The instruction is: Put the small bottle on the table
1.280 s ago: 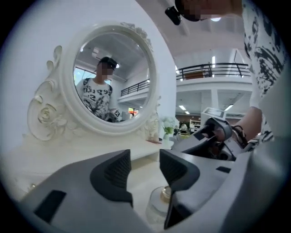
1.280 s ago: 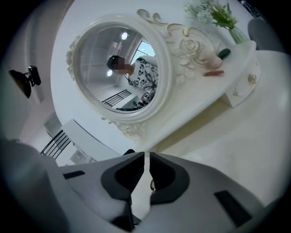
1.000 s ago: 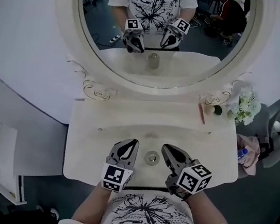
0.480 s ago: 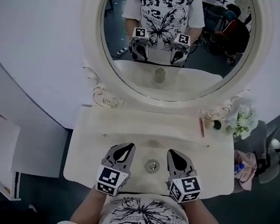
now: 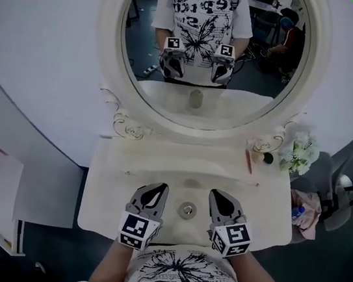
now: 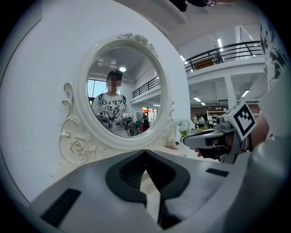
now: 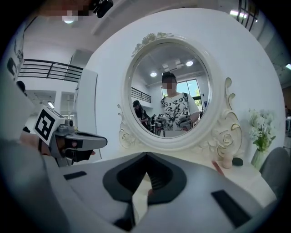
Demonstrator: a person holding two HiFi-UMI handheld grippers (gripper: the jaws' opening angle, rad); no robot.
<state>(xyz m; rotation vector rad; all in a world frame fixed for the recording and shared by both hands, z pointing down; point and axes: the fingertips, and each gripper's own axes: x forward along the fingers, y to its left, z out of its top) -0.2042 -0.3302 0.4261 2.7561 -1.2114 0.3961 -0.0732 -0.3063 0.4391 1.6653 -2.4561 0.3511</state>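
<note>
Cream table [image 5: 111,180], small bottle [image 5: 186,209] standing on it, left gripper [image 5: 160,187] at its nine o'clock, right gripper [image 5: 216,194] at three, both pressed together, empty

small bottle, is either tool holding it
No, the small bottle stands free on the table between the left tool and right tool.

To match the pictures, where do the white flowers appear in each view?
Head view: white flowers at mid right.
Left gripper view: white flowers right of centre, small.
Right gripper view: white flowers at far right.
Shared landmark: oval mirror, left of them everywhere.
</note>
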